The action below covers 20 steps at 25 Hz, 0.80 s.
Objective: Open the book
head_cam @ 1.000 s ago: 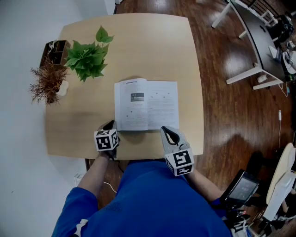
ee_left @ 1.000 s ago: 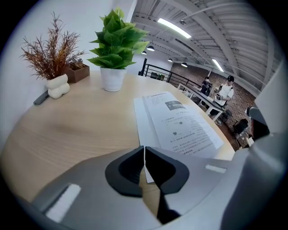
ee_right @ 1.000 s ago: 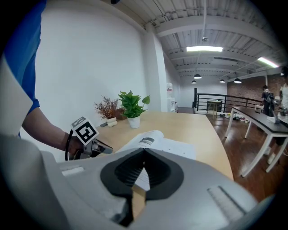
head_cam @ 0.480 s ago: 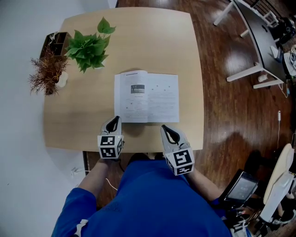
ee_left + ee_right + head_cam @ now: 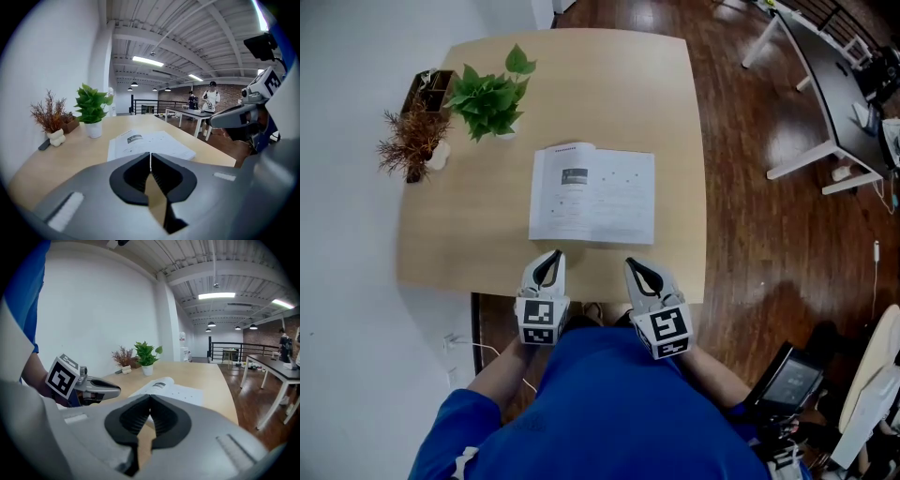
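One book (image 5: 592, 194) lies open and flat, white printed pages up, mid-table (image 5: 609, 84). One green plant (image 5: 490, 94) and one dried sprig (image 5: 414, 142) stand far left. My left gripper (image 5: 550, 257) and right gripper (image 5: 637, 266), at the near edge, are both closed and empty.

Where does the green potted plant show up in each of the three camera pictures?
Head view: the green plant stands upper left, near the table's far left corner.
Left gripper view: the plant is left of centre, beyond the open book.
Right gripper view: the plant is small, just left of centre.
Shared landmark: the open book, in all three.
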Each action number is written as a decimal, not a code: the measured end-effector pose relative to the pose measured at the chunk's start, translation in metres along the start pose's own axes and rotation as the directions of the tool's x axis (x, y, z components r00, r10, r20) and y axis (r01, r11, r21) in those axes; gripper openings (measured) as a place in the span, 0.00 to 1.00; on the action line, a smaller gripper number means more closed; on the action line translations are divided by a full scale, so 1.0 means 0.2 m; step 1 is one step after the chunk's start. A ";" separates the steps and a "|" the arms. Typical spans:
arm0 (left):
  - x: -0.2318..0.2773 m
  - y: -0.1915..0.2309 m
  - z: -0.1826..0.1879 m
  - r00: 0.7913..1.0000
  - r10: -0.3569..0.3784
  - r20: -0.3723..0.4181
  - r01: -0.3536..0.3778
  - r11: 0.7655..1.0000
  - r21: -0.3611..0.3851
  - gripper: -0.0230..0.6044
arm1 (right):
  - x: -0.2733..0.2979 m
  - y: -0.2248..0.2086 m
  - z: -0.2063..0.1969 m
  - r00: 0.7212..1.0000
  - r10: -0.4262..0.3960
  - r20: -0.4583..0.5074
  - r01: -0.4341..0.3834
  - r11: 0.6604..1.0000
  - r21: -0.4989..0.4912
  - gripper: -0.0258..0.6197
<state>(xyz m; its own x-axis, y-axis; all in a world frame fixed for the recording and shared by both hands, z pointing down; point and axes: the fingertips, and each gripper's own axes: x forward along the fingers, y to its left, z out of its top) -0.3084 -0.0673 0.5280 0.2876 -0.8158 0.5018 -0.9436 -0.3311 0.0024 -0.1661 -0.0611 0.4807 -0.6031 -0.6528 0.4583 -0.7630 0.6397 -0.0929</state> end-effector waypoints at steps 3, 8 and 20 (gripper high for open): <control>-0.06 -0.13 0.03 0.999 -0.002 0.033 0.001 0.999 0.038 0.06 | -0.11 -0.02 -0.03 1.000 0.005 0.021 -0.005 1.000 -0.008 0.04; -0.18 -0.37 0.08 0.996 -0.006 0.085 0.001 0.998 0.060 0.06 | -0.32 -0.05 -0.08 0.998 0.004 0.060 -0.003 1.000 -0.013 0.04; -0.50 -0.88 0.09 0.986 -0.002 0.166 -0.010 0.997 0.074 0.06 | -0.76 0.02 -0.26 0.992 0.076 0.096 -0.075 0.997 -0.015 0.04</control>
<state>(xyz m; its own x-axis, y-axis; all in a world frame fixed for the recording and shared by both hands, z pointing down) -0.1683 0.0641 0.4612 0.3130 -0.8823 0.3514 -0.9317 -0.3571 -0.0666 -0.0664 0.0615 0.4568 -0.6788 -0.6386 0.3627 -0.7124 0.6925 -0.1139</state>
